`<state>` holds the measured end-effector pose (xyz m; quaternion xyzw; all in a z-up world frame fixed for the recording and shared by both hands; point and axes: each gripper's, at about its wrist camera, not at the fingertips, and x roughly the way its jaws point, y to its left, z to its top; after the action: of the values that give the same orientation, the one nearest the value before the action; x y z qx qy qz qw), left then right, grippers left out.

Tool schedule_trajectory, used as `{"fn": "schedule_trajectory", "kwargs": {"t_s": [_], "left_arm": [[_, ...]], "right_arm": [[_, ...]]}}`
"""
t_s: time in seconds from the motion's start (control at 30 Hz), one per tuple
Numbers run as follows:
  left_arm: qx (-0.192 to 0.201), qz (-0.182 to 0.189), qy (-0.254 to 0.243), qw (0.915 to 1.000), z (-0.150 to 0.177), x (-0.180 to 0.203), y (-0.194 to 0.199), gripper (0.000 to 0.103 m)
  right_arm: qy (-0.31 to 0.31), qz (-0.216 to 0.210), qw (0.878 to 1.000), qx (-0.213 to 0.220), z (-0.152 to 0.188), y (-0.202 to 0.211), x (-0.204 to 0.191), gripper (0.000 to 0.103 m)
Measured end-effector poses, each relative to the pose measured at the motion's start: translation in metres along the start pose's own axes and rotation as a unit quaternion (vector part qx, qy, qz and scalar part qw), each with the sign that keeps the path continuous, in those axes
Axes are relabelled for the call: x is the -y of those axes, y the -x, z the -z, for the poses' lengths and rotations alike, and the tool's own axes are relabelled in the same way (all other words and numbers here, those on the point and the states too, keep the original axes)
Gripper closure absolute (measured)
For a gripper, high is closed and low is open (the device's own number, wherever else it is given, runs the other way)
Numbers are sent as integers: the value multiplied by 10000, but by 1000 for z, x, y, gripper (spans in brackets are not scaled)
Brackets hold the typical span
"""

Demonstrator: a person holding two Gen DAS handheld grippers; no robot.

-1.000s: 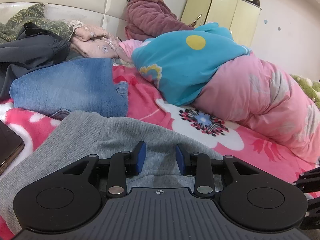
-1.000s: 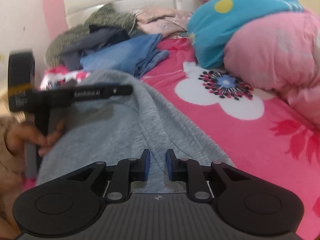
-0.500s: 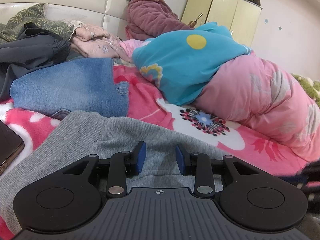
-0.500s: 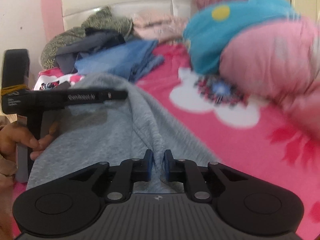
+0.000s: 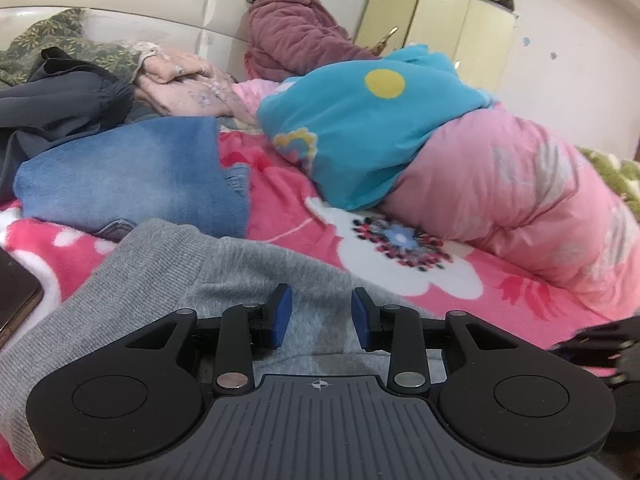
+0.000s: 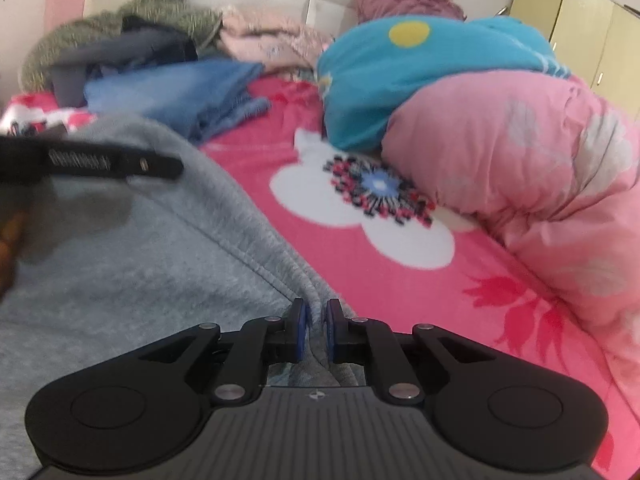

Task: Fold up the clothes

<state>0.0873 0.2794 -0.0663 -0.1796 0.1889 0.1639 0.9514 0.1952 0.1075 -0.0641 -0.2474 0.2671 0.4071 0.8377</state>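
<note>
Between right gripper (image 6: 316, 330) pads: grey garment (image 6: 160, 264) edge, pinched.

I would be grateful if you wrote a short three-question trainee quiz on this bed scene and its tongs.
1. True or false: the right tongs pinch a ridge of the grey sweatshirt.
2. Which garment lies just beyond the grey sweatshirt? A) blue denim B) a yellow raincoat C) a white towel
3. Fill in: the left tongs stand ____ over the grey fabric, their pads apart from it.

Key: 1 true, the pads press a raised fold after closing in. 2 A. 3 open.
</note>
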Motion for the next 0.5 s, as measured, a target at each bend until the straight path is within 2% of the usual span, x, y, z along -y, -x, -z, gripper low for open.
{"fn": "schedule_trajectory", "kwargs": {"t_s": [0.1, 0.13, 0.23, 0.27, 0.3, 0.4, 0.5], "left_arm": [[146, 369, -217, 9990, 0, 7, 7, 70], [92, 392, -304, 9987, 2, 10, 5, 70], [-406, 247, -462, 9978, 7, 14, -11, 70], [-504, 221, -435, 9975, 8, 13, -15, 70], [-505, 229, -410, 9976, 8, 12, -15, 70], [-503, 218, -414, 9976, 10, 12, -15, 70], [-434, 247, -422, 9979, 9, 12, -10, 70]], "right_arm": [[-131, 6, 9999, -82, 4, -9, 1, 93], [-235, -16, 9997, -69, 4, -8, 3, 92], [-704, -166, 9974, 48, 3, -1, 16, 90], [-918, -242, 9954, 144, 3, 4, 23, 86], [-1167, -255, 9925, 259, 3, 13, 33, 78], [-1953, -142, 9787, 613, 3, 44, 66, 77], [-2762, -40, 9559, 994, 17, 91, 106, 76]]}}
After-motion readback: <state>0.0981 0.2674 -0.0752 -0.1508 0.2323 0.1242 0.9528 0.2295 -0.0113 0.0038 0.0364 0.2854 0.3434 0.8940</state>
